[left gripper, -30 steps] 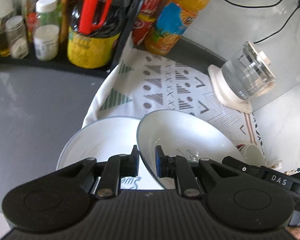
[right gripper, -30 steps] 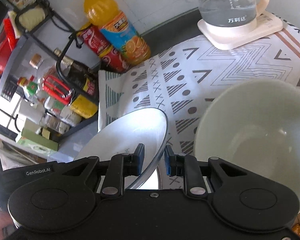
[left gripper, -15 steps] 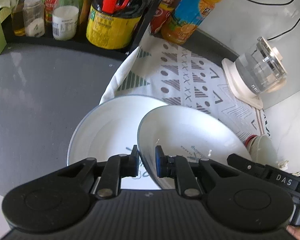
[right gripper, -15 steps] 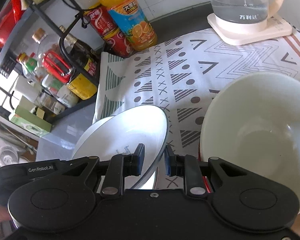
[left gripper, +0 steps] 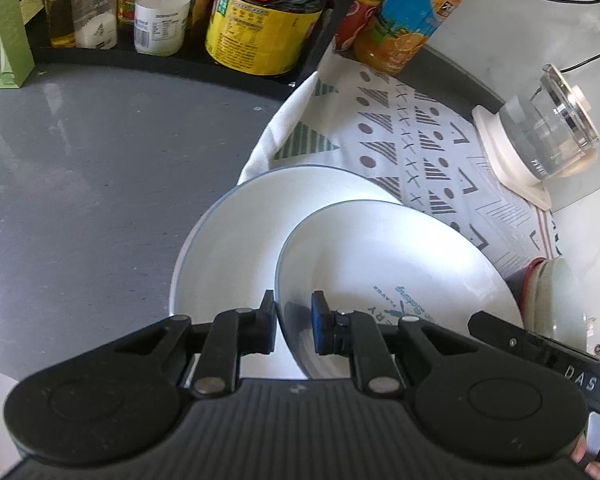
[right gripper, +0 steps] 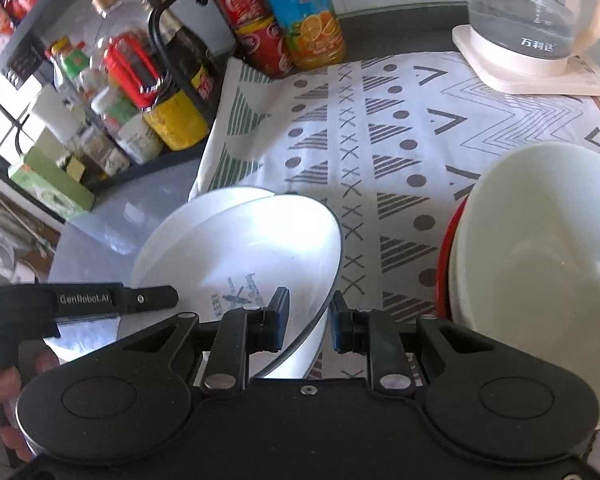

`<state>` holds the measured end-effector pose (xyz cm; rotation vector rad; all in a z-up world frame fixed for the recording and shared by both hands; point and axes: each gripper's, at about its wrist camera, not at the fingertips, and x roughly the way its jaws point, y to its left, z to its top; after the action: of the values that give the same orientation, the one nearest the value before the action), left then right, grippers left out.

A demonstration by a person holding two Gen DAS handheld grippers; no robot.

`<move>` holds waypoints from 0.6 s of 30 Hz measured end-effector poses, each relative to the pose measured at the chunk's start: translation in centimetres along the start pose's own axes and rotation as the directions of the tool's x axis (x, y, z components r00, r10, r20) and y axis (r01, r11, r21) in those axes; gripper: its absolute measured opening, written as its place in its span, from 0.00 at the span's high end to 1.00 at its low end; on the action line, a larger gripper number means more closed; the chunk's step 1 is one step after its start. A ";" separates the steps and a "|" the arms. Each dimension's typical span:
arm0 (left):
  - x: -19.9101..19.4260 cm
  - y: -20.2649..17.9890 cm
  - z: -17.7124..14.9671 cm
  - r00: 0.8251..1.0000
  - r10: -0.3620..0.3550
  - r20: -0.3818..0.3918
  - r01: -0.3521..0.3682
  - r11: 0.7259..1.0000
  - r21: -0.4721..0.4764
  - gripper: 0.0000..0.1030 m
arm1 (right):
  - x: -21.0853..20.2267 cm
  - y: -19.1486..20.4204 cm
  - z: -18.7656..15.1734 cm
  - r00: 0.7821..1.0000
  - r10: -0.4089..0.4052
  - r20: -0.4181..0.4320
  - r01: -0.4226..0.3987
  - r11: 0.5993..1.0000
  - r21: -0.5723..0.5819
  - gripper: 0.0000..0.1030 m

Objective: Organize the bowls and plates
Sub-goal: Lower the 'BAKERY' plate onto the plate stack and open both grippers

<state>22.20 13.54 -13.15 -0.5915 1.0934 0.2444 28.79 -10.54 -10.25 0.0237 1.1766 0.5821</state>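
Item: glossy white printed ceramic plate, which I held pinched by opposite rims in left gripper and right gripper, over a larger white plate; judged rigid, slick, breakable.

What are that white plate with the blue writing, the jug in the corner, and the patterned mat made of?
Plate with blue writing: probably glazed ceramic, going by its glossy white sheen and thin dark rim.
Jug: its body looks like clear glass, see-through with water inside, and stands on a matte cream base, likely plastic.
Patterned mat: seems woven cloth; its edge wrinkles.
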 end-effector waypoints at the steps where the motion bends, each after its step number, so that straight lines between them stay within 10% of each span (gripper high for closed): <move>1: 0.1 0.1 0.0 1.000 0.003 -0.001 -0.003 1.000 0.001 0.86 | 0.1 0.2 -0.1 1.000 -0.008 -0.003 0.008 1.000 -0.012 0.79; 18: 1.5 1.0 -0.6 0.998 0.043 -0.036 -0.042 0.999 0.011 0.83 | 2.2 1.1 -2.3 0.996 -0.084 -0.035 0.081 0.994 -0.070 0.83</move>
<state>21.92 13.89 -14.99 -0.5661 1.1425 0.2661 26.89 -9.22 -12.73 -0.0944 1.1884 0.5515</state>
